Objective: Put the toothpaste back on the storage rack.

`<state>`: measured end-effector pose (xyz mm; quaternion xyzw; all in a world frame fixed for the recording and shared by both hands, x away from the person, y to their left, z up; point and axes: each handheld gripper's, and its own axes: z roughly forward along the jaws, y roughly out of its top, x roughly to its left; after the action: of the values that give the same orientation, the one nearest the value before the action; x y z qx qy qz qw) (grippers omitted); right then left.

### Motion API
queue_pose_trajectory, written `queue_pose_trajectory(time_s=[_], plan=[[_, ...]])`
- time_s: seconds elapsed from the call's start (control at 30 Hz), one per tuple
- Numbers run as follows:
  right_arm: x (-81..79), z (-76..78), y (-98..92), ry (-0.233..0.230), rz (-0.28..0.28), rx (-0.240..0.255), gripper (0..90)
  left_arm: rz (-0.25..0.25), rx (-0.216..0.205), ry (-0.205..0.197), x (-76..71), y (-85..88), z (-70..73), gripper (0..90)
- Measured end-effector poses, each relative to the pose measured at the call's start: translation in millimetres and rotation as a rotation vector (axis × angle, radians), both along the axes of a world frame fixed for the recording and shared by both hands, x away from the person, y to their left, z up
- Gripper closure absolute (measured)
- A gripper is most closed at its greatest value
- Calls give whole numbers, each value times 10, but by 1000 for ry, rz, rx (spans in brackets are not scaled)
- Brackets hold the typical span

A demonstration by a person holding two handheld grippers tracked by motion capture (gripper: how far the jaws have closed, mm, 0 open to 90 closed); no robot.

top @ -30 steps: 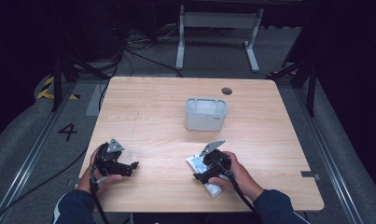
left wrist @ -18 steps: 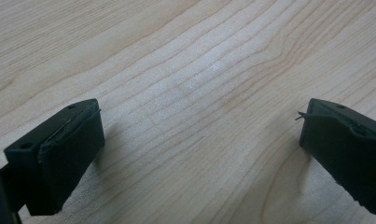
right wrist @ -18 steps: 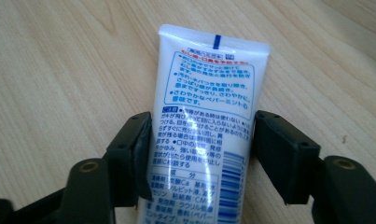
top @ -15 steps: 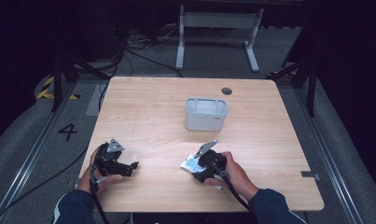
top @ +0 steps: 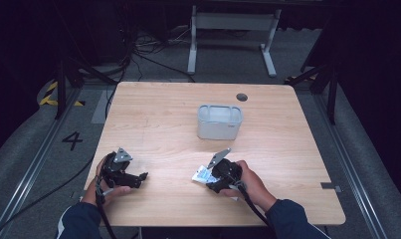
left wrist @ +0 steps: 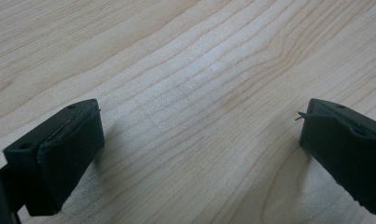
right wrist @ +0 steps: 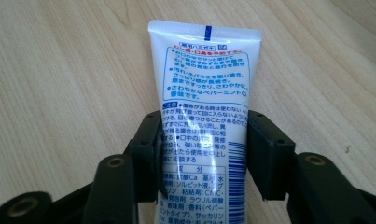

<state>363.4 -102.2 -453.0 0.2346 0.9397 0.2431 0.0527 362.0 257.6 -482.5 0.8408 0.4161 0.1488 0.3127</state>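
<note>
Tongs first: my right tongs point(right wrist: 202, 154) have just been closing, and the white tube point(right wrist: 205, 93) now sits between the jaws with both pads pressed against its sides, so I read that as a grasp on the tube. I took it across the middle of its flat body, crimped end pointing away from me, because the broad printed faces give the pads something to squeeze evenly (a grip at the crimp would likely let it flop). It lies low over the near right part of the tabletop point(top: 163, 114), well short of the grey bin point(top: 219, 121), which I judge to be where it belongs. My left tongs point(left wrist: 195, 154) rest released, jaws wide over bare wood, parked at the near left to stay out of the way.
</note>
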Motion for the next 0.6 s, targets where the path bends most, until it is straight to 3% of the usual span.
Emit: queue_pose_trajectory(time_s=[0.4, 0.6], plan=[[-16, 33, -58, -7, 33, 26, 629, 0, -1, -2, -1, -2, -1, 3], [-11, 45, -135, 13, 42, 48, 641, -1, -2, -2, -1, -2, -2, 3]])
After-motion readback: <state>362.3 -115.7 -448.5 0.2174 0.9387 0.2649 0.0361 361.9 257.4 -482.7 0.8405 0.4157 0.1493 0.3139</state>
